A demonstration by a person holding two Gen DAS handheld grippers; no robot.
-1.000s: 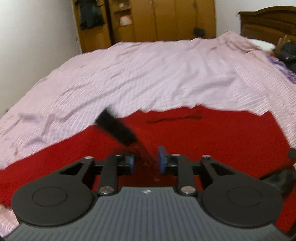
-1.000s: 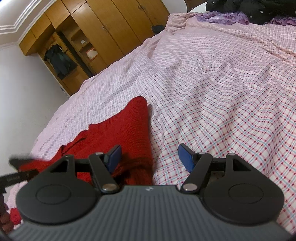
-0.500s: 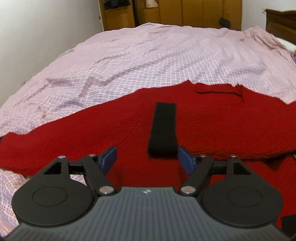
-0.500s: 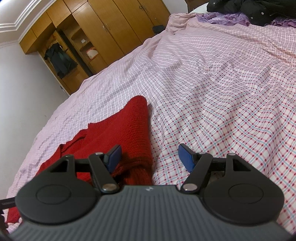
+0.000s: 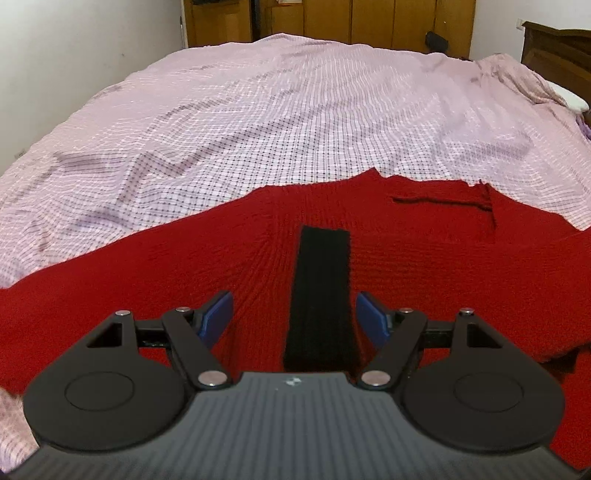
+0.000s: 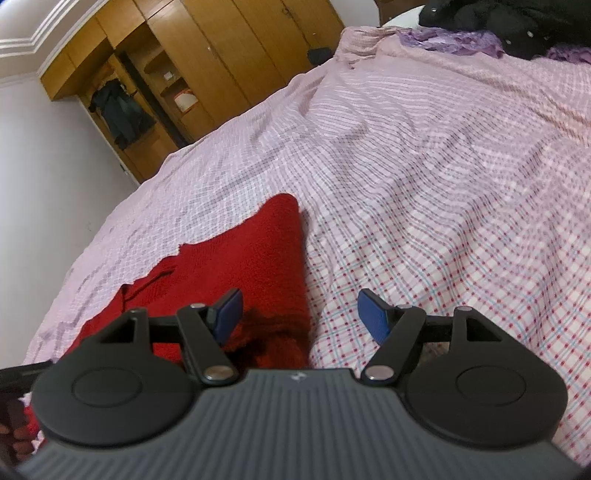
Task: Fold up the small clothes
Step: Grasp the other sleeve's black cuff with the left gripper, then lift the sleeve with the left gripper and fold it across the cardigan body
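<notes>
A red knitted garment (image 5: 207,258) lies spread flat on the checked bedsheet (image 5: 258,110). A black strap-like band (image 5: 321,291) lies on it, running away from me. My left gripper (image 5: 295,317) is open and empty, its blue pads on either side of the band's near end, just above the cloth. In the right wrist view the garment's right edge (image 6: 266,251) is folded into a thick strip. My right gripper (image 6: 299,314) is open and empty over that edge, its left pad above the red cloth, its right pad above the sheet.
The checked sheet (image 6: 443,184) covers a wide bed. Wooden wardrobes (image 6: 207,66) stand beyond the far end. A dark wooden headboard (image 5: 554,48) is at the right, with a pile of purple and black clothes (image 6: 480,33) near it.
My left gripper opened and let go of the black band, which now lies flat on the red garment. The left view tilted down and nearer. The right gripper barely moved.
</notes>
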